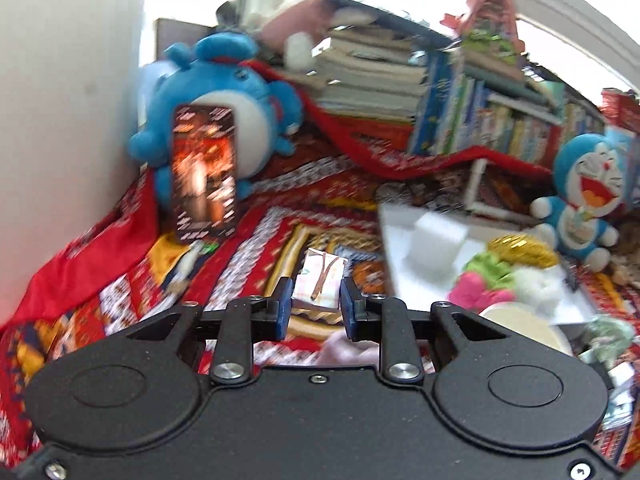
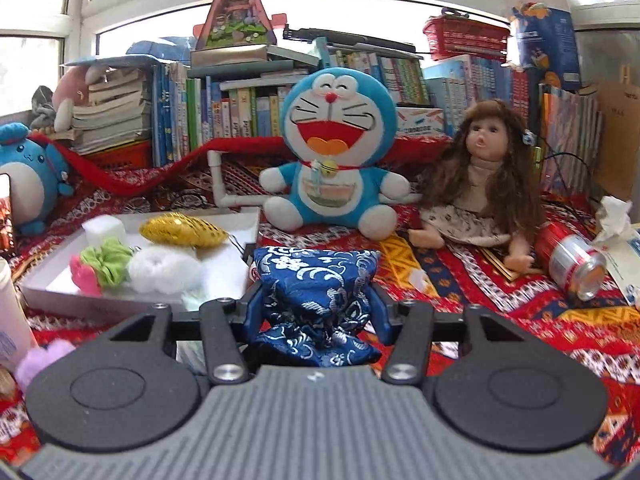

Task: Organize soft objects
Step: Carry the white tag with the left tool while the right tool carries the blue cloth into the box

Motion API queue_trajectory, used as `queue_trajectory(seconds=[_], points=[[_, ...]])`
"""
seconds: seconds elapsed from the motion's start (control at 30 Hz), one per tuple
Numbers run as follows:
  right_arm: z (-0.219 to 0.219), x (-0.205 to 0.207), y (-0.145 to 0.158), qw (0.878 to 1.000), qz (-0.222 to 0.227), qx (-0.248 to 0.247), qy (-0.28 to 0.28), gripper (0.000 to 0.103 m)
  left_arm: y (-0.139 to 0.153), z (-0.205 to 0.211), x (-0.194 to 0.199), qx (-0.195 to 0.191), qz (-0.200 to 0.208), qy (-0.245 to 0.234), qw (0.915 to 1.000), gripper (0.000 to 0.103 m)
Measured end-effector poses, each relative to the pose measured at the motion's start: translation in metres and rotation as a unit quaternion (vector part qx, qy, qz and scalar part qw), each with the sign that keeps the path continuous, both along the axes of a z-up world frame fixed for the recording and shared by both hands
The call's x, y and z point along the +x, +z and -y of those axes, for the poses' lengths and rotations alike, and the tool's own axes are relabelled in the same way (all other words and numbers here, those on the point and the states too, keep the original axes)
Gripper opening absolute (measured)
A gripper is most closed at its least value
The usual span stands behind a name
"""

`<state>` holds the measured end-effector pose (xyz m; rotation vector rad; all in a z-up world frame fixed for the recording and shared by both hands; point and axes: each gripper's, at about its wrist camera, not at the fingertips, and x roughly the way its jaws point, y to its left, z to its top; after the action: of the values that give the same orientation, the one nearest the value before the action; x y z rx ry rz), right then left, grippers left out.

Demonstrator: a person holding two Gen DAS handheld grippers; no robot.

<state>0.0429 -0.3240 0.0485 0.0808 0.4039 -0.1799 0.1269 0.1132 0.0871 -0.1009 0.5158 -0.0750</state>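
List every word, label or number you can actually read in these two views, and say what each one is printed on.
None can be read with confidence.
Book spines: printed titles, too small and blurred to read.
Blue box: lettering and a logo, illegible.
Brown cardboard box: faint marks, illegible.
Red can: no legible label.
Dark card leaning on the blue plush: motion-blurred print.
White bottle: blurred blue print.
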Motion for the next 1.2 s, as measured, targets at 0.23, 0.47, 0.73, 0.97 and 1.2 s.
queue_trajectory(seconds=[0.23, 0.47, 0.73, 0.97, 1.2], points=[[-0.019, 0.036, 0.016, 0.999, -0.030, -0.009, 0.042, 0.057, 0.030, 0.030, 0.030, -0.013, -0.025, -0.074, 0.9969, 0.024], [-0.041, 0.076, 0.025, 0.995, -0.062, -0.052, 0.063, 0.057, 0.043, 0.072, 0.071, 0.002, -0.070, -0.115, 0.9909, 0.024], [-0.053, 0.118, 0.018, 0.988, -0.110, -0.074, 0.077, 0.057, 0.023, 0.106, 0.124, -0.002, -0.173, -0.131, 0.9762, 0.024], [-0.055, 0.144, -0.001, 0.983, -0.157, -0.053, 0.084, 0.057, 0.003, 0.122, 0.158, 0.002, -0.233, -0.122, 0.9648, 0.024], [-0.058, 0.153, -0.004, 0.980, -0.165, -0.041, 0.105, 0.057, -0.009, 0.129, 0.178, 0.000, -0.258, -0.113, 0.9596, 0.024]])
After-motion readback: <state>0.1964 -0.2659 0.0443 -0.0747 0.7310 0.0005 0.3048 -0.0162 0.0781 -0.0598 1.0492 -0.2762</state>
